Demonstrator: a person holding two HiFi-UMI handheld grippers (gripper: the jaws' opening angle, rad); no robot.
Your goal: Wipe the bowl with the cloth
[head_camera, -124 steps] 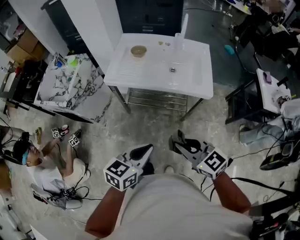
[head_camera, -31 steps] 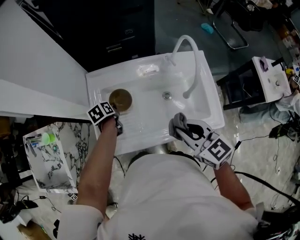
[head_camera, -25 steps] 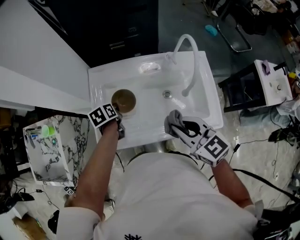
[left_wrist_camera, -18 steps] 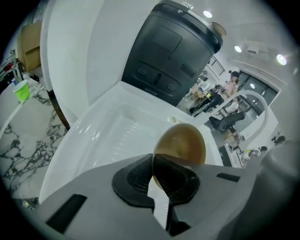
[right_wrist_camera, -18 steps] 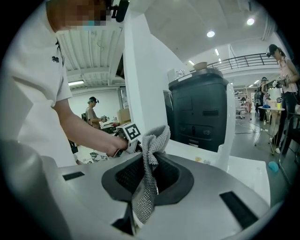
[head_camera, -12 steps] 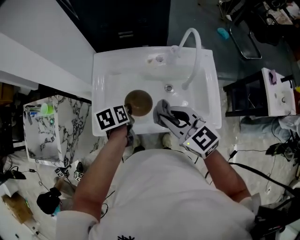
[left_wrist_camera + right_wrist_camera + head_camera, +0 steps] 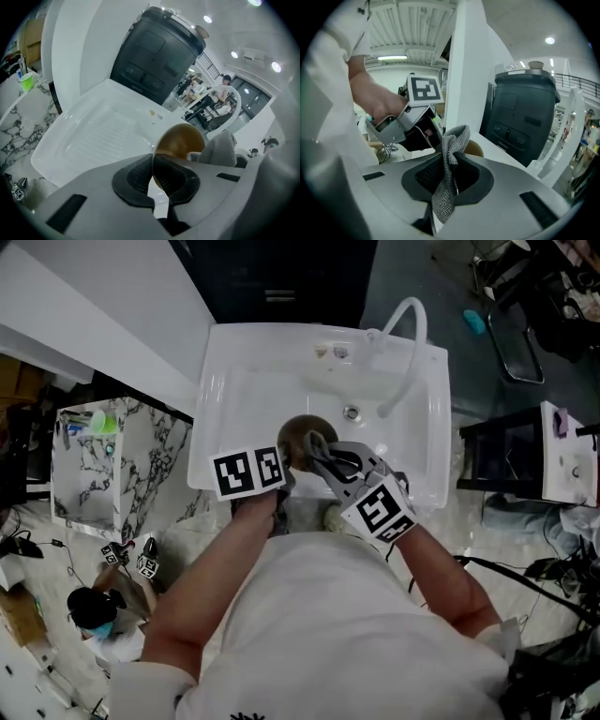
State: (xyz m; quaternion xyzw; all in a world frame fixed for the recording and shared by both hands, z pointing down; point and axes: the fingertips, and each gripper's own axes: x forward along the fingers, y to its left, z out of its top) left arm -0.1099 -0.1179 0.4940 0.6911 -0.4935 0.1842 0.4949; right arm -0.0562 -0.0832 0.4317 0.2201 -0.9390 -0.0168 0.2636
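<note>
White moulded sink (image 7: 234, 390) gives me bare drainboard to the left; its front rim lies right under both tools and the curved faucet (image 7: 408, 343) closes off the back right. The brown bowl (image 7: 298, 432) hangs over the front of the basin. It is round, so no long axis; its mouth faces mostly up, tilted. The left gripper (image 7: 157, 187) has its jaws nearly together, pinching the bowl's near rim edge-on. The right gripper (image 7: 445, 183) is clamped on the grey cloth (image 7: 451, 150), whose bunched end stands just beside the bowl; I cannot confirm contact. Both forearms converge from below, the left gripper pitched down more steeply.
</note>
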